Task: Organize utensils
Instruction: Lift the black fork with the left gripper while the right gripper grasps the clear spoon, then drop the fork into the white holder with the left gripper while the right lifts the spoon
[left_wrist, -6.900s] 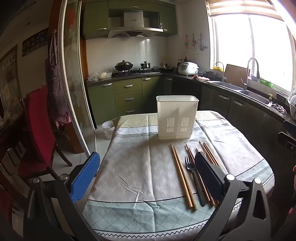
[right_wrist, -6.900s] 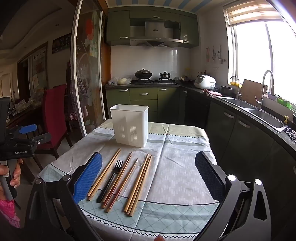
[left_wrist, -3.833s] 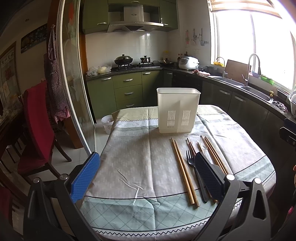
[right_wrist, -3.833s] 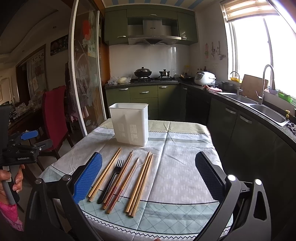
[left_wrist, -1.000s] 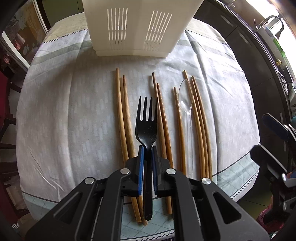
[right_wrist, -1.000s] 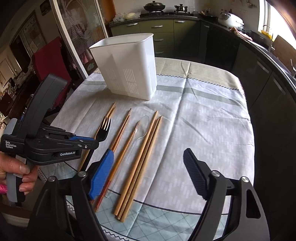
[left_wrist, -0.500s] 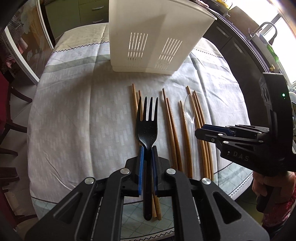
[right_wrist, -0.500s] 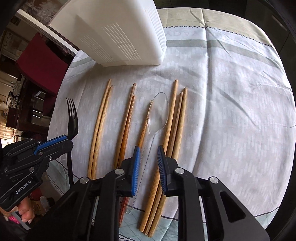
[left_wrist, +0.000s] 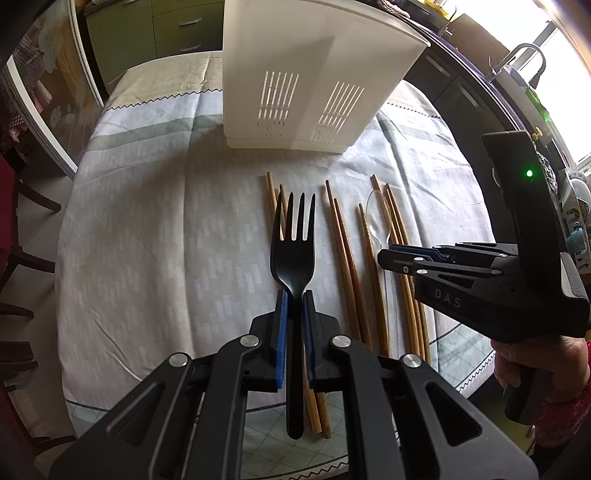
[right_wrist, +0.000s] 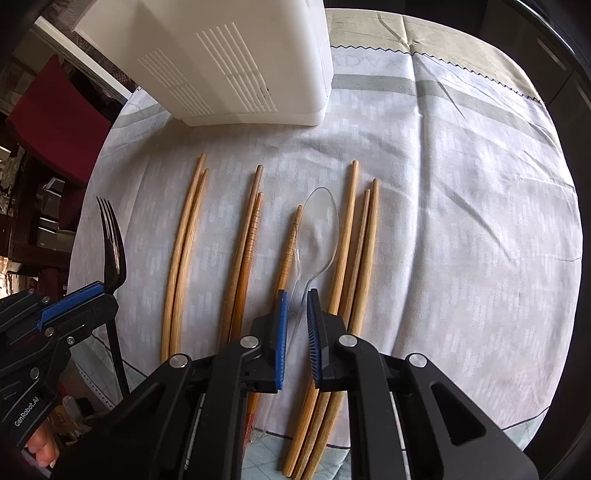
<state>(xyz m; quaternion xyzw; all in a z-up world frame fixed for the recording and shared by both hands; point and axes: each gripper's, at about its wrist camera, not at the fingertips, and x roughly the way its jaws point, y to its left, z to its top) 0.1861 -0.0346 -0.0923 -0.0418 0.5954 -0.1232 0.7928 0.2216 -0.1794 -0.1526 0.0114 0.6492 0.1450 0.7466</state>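
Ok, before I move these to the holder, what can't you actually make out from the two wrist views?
- Inside of the white utensil holder: both views show only its outer walls; the top is cut off by the frame.
- Clear spoon handle: right wrist view, hidden behind the right gripper.
- Near ends of the wooden chopsticks: left wrist view, covered by the left gripper holding the black fork.

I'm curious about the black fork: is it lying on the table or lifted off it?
Lifted. The black plastic fork is clamped by its handle in the left claw, above the wooden chopsticks.

Black plastic fork raised, tines toward white slotted plastic caddy; clear plastic spoon flat among wooden chopsticks.
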